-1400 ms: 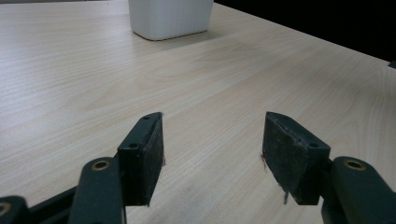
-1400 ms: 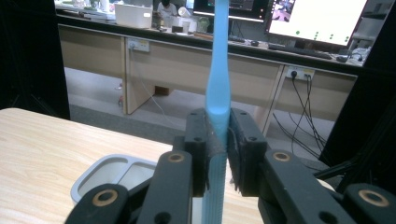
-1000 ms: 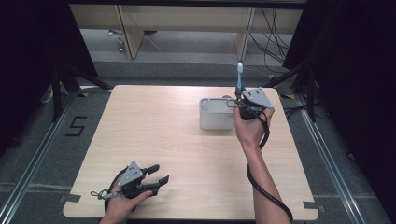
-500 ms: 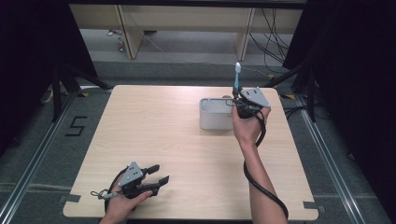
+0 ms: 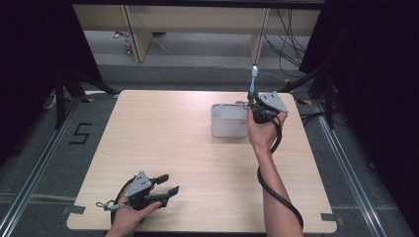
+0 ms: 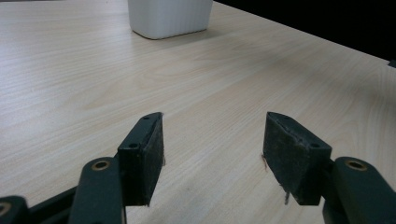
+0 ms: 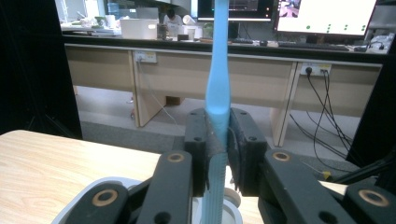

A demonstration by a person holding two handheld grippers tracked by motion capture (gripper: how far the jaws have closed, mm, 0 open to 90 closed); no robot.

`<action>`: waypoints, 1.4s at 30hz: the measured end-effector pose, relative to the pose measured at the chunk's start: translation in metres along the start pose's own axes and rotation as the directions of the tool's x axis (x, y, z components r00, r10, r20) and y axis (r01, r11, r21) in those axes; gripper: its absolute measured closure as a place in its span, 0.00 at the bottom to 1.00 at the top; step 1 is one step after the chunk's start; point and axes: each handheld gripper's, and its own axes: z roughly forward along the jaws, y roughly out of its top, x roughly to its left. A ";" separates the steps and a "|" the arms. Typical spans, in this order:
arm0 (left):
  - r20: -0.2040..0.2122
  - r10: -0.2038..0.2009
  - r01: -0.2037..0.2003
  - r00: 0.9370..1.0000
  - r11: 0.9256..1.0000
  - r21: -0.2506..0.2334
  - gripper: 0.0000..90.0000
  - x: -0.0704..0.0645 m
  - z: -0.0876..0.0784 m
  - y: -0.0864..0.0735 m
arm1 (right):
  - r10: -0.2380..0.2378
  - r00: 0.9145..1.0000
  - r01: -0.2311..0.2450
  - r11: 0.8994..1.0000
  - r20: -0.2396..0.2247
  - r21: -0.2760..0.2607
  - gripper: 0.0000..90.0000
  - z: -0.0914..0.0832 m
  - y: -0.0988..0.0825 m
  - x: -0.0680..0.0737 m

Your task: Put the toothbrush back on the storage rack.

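Observation:
A light blue toothbrush (image 5: 253,81) stands upright with its white head on top, and my right gripper (image 5: 256,104) is shut on its handle. It hangs over the right end of a pale grey rectangular holder (image 5: 227,121) at the back right of the table. In the right gripper view the pads clamp the toothbrush (image 7: 217,79) from both sides, at my right gripper (image 7: 218,140). Near the front left edge, my left gripper (image 5: 167,184) rests low and open. In its own view my left gripper (image 6: 212,149) has nothing between the jaws, and the holder (image 6: 169,16) stands far ahead.
The wooden table (image 5: 163,133) is bare between the two hands. A black cable (image 5: 276,197) trails from the right gripper along the forearm. Dark frames and floor rails surround the table, with desk legs and cables behind it.
The right hand, still holding the toothbrush, has shifted slightly left towards the holder and sunk a little. The left hand and its gripper have stayed where they were.

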 end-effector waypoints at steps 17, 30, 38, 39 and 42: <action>0.001 -0.001 0.001 1.000 1.000 0.000 0.42 0.000 0.000 0.000 | -0.019 1.000 0.019 1.000 0.014 0.012 0.88 0.008 -0.012 -0.001; 0.002 -0.004 0.004 1.000 1.000 -0.001 0.42 0.000 0.000 0.000 | -0.018 1.000 0.018 0.999 0.015 0.044 0.88 0.009 -0.019 -0.001; 0.001 -0.004 0.004 1.000 1.000 0.000 0.42 0.000 0.000 0.000 | -0.004 1.000 0.004 0.999 0.014 0.038 0.88 0.011 -0.025 -0.001; 0.001 -0.004 0.004 1.000 1.000 0.000 0.42 0.000 0.000 0.000 | 0.000 1.000 -0.001 0.999 0.011 0.042 0.88 0.011 -0.026 -0.001; 0.013 -0.011 0.011 1.000 1.000 -0.012 0.42 0.001 0.001 0.000 | -0.007 1.000 0.006 0.999 0.012 0.044 0.88 0.011 -0.027 -0.002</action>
